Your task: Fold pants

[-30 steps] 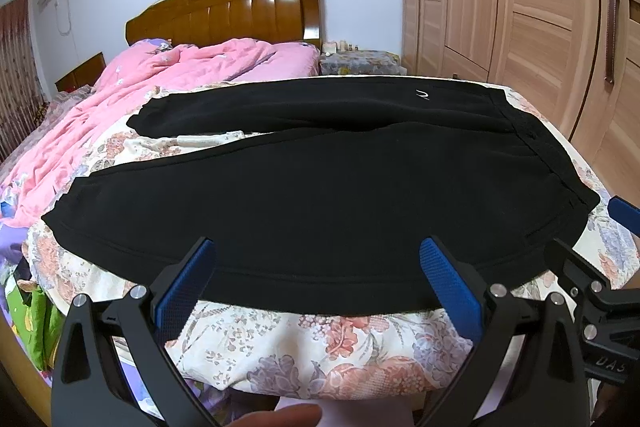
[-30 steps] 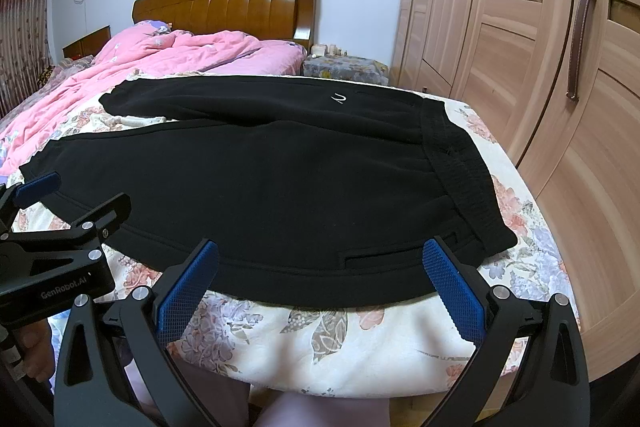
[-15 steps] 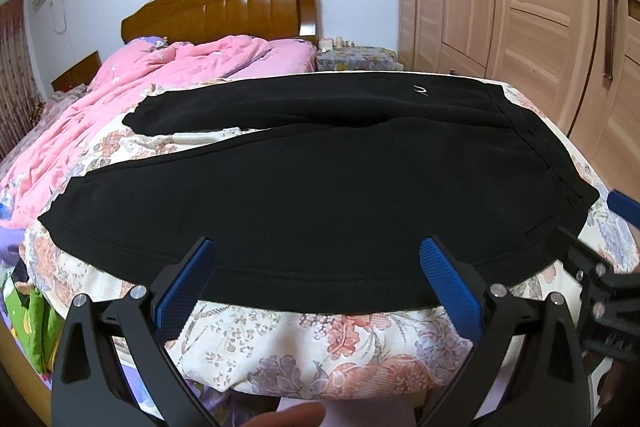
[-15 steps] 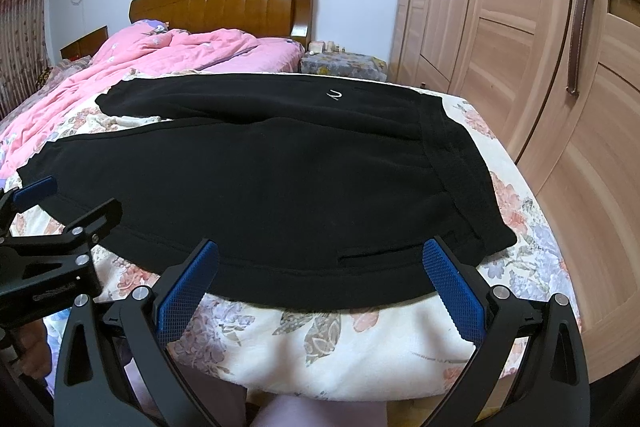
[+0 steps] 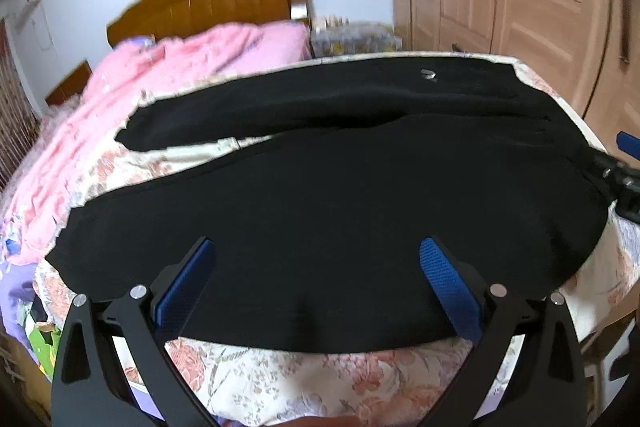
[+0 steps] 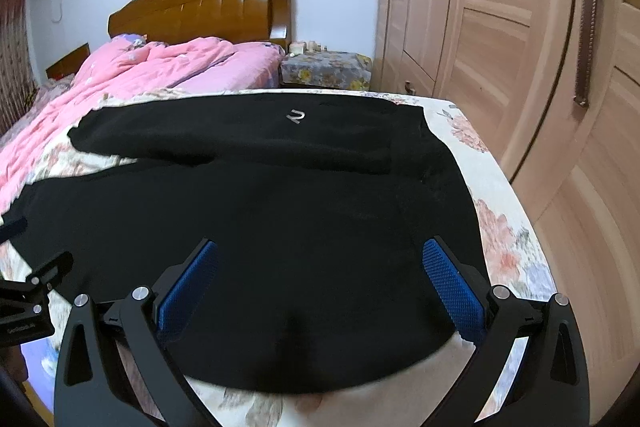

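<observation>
Black pants [image 5: 320, 187] lie spread flat across the foot of the bed, waistband to the right, both legs running left. They fill the right wrist view too [image 6: 280, 211], with a small white logo [image 6: 295, 115] on the far leg. My left gripper [image 5: 316, 255] is open, its blue pads over the near leg's front edge. My right gripper [image 6: 318, 259] is open over the near hip area by the waistband. Neither holds cloth.
The bed has a floral sheet [image 5: 280, 379] and a pink quilt [image 6: 140, 71] bunched towards the wooden headboard [image 6: 208, 11]. A wardrobe [image 6: 520, 47] stands close on the right. A covered nightstand [image 6: 324, 71] sits beside the headboard.
Both grippers have moved forward and down over the pants' near edge, so the pants look larger. Both stay open. The pants have not moved.
</observation>
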`<state>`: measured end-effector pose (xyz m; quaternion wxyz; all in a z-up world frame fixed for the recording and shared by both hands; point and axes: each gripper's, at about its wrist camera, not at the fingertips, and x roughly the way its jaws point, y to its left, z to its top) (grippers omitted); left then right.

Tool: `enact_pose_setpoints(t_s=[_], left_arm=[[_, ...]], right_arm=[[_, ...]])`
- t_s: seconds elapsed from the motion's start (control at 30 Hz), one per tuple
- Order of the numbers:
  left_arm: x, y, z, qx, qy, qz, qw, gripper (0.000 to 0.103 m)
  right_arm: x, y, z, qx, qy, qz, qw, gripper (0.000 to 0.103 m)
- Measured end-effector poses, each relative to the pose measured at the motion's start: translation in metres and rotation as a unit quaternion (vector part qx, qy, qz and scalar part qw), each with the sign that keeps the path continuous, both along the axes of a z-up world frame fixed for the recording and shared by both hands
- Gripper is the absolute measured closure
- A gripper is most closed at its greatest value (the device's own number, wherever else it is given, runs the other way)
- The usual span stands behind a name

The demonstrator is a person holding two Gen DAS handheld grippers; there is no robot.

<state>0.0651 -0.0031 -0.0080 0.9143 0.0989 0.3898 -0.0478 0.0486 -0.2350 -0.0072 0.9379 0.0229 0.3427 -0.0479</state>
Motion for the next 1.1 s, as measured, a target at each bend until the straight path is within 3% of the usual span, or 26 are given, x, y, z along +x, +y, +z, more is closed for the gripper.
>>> enact_pose_setpoints(t_s=[0.27, 0.4, 0.6, 0.73, 0.8, 0.93, 1.1], left_arm=[[0.065, 0.005, 0.003, -0.018, 0.019, 0.007, 0.9996, 0.001], [0.102, -0.007, 0.005, -0.003, 0.016, 0.004, 0.9999, 0.001], [0.146, -0.024, 0.004, 0.004, 0.024, -0.033, 0.9992, 0.001], [0.181, -0.032, 0.002, 0.006, 0.028, -0.08, 0.9964, 0.001], [0.203, -0.029, -0.001, -0.015, 0.059, -0.088, 0.9942, 0.001], [0.263, -0.015, -0.003, -0.094, 0.119, -0.102, 0.9831, 0.001], [0.326, -0.008, -0.009, -0.119, 0.132, -0.096, 0.9795, 0.002]], right_arm=[[0.077, -0.027, 0.008, 0.017, 0.03, 0.026, 0.999, 0.004], [0.125, -0.038, 0.008, 0.001, 0.054, 0.045, 0.998, 0.004], [0.212, -0.059, 0.005, 0.005, 0.087, 0.125, 0.988, 0.004], [0.268, -0.071, -0.007, 0.008, 0.104, 0.193, 0.976, 0.004], [0.289, -0.074, -0.013, 0.0, 0.111, 0.221, 0.969, 0.004], [0.331, -0.077, -0.03, -0.02, 0.135, 0.26, 0.956, 0.004], [0.359, -0.078, -0.039, -0.024, 0.132, 0.305, 0.943, 0.006]])
